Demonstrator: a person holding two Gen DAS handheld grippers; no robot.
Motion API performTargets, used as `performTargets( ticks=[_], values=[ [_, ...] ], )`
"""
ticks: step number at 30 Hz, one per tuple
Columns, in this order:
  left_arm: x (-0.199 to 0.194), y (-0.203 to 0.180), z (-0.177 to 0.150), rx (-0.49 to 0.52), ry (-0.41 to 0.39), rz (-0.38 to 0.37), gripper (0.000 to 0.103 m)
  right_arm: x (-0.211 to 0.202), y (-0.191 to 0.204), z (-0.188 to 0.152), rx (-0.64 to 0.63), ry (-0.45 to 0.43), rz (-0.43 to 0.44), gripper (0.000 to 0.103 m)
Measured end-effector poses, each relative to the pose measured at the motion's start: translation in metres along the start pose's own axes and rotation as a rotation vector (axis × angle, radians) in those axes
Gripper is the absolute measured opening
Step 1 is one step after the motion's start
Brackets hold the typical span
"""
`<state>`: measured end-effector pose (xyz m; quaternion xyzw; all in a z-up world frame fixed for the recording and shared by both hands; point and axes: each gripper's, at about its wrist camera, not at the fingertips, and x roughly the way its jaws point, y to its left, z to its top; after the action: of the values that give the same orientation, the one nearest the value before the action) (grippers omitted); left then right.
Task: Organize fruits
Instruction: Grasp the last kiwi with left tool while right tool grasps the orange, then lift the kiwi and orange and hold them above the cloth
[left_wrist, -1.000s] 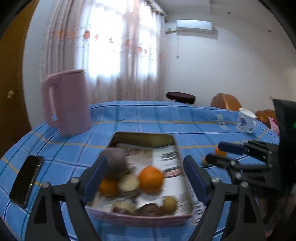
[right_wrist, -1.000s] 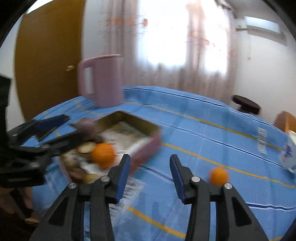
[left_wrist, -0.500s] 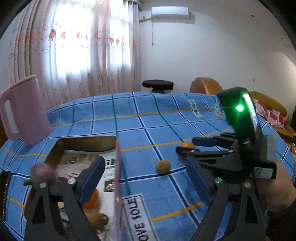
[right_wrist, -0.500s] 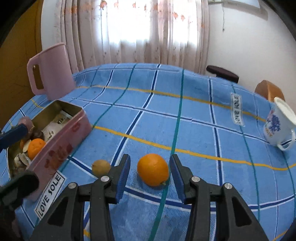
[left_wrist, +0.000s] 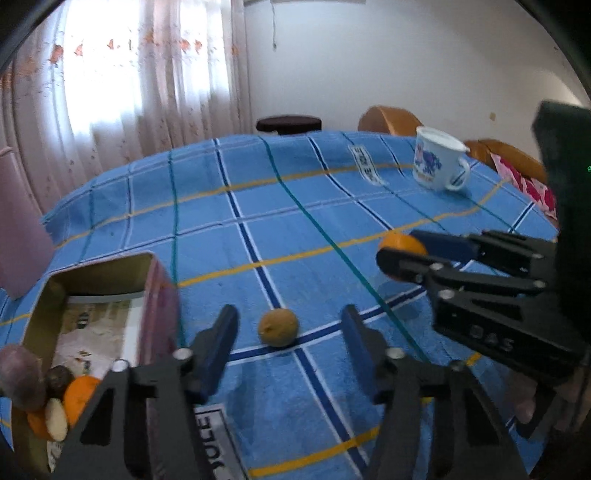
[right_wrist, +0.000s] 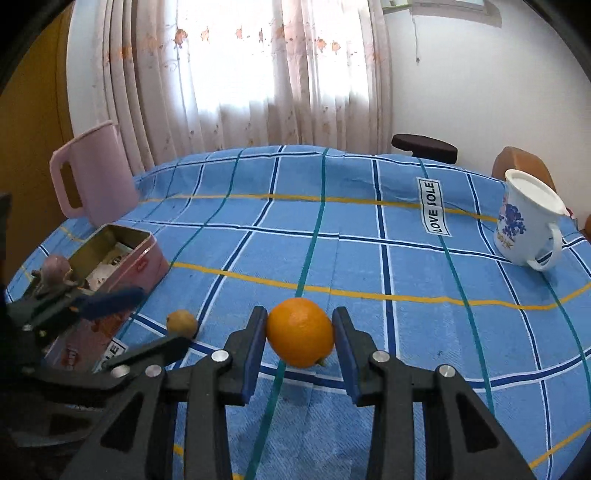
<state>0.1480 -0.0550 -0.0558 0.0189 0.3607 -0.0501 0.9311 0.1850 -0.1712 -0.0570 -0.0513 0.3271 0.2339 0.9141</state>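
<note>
Orange fruit (right_wrist: 300, 331) sits on the table (right_wrist: 369, 236) between the right gripper (right_wrist: 300, 345) jaws, whose pads touch or nearly touch both of its sides. Left gripper (left_wrist: 288, 341) jaws are spread wide, flanking a small brownish fruit (left_wrist: 277, 327) without contact. Pink tin (left_wrist: 157, 314), at the left, holds paper, a second orange (left_wrist: 79, 397), a purple root (left_wrist: 18, 371) and smaller pieces. White mug (right_wrist: 524, 225) stands far right; pink pitcher (right_wrist: 94, 171) behind the tin. Half a second earlier, the right jaws stood clear of the orange fruit.
</note>
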Motion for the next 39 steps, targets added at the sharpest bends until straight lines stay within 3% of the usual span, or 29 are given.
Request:
performTargets(
  ticks=[2, 10, 15, 17, 39],
  values=[
    [0.006, -0.002, 0.002, 0.003, 0.025, -0.002, 0.048, 0.0, 0.001, 0.0, -0.006, -0.003, -0.001, 0.038],
    [0.03, 0.005, 0.006, -0.022, 0.112, -0.008, 0.047, -0.003, 0.001, 0.0, -0.005, -0.014, 0.01, 0.038],
    [0.037, 0.006, 0.006, -0.029, 0.141, -0.028, 0.03, -0.003, -0.001, -0.001, 0.003, -0.01, 0.013, 0.038],
    [0.036, 0.005, 0.005, -0.031, 0.138, -0.039, 0.029, -0.003, -0.001, -0.001, 0.003, -0.014, 0.014, 0.038],
    [0.001, 0.003, 0.008, -0.014, -0.054, 0.008, 0.029, -0.023, 0.002, -0.003, -0.022, -0.114, 0.026, 0.038]
  ],
)
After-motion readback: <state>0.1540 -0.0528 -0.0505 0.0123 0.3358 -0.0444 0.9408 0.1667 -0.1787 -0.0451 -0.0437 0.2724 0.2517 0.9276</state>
